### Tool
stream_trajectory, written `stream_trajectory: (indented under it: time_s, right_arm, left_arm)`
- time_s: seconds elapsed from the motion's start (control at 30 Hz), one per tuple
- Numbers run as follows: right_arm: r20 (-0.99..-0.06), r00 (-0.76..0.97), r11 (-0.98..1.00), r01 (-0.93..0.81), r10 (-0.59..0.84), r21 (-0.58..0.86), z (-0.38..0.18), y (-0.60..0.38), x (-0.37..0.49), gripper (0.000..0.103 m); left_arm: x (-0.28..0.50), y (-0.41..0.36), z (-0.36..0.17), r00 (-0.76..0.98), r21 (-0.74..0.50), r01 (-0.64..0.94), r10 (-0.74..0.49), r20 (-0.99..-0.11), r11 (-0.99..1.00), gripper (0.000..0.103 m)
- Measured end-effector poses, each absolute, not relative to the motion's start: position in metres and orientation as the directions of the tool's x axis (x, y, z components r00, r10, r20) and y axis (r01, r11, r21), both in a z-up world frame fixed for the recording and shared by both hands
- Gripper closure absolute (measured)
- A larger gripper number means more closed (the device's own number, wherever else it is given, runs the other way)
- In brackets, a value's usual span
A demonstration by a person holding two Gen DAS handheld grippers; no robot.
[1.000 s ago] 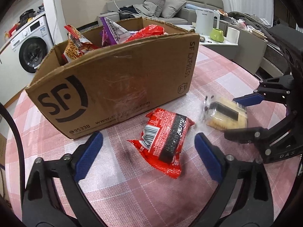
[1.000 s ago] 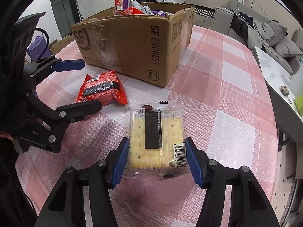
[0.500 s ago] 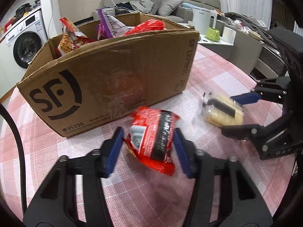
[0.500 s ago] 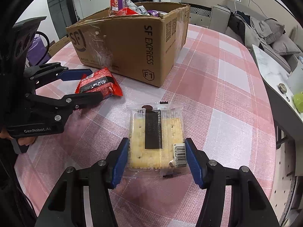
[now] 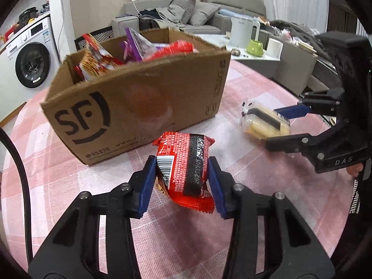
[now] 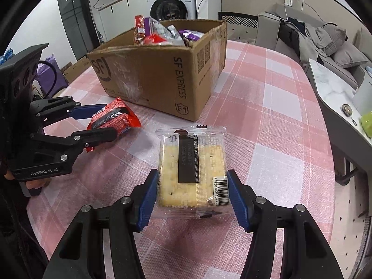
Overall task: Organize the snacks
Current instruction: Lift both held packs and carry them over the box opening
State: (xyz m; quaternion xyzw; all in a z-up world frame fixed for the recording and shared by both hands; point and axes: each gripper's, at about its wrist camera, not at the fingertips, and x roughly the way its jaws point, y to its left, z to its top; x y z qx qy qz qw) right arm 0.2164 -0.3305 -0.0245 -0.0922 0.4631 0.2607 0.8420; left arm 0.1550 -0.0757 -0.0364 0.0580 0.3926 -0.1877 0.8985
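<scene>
Right wrist view: "SF EXPRESS" box, jaws pinching cracker pack, left jaws around red packet.

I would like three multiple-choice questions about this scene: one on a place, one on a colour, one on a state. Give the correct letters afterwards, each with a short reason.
1. Where is the cardboard box?
A. on the checked tablecloth
B. on the sofa
C. on the washing machine

2. What colour is the packet in the left tool?
A. green
B. red
C. white

3. What is the state of the right tool?
A. wide open above bare cloth
B. shut on nothing
C. shut on the cracker packet

Answers:
1 A: the box stands on the pink checked cloth, behind both packets.
2 B: the red packet sits between the blue pads, which have just been closing on it.
3 C: both pads press the clear packet's sides.
</scene>
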Motion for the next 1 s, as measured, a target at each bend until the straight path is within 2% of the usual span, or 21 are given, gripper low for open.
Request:
stream_trajectory:
  time_s: [0.23, 0.43, 1.0]
  right_arm:
    - [-0.796, 0.479, 0.847, -0.527, 0.369, 0.075, -0.007, -0.327, 0.208, 0.044]
    - [-0.728, 0.548, 0.852, -0.515, 0.412, 0.093, 0.025, -0.331, 0.197, 0.044]
    - [-0.634, 0.618, 0.852, -0.506, 0.464, 0.13, 0.082, -0.306, 0.2, 0.044]
  left_arm:
    - [0.143, -0.054, -0.01, 0.659, -0.065, 0.355, -0.299, -0.69, 0.933, 0.062]
    - [0.134, -0.032, 0.02, 0.691, -0.111, 0.328, -0.318, -0.649, 0.938, 0.062]
    - [0.126, -0.021, 0.112, 0.788, -0.092, 0.273, -0.277, -0.55, 0.958, 0.062]
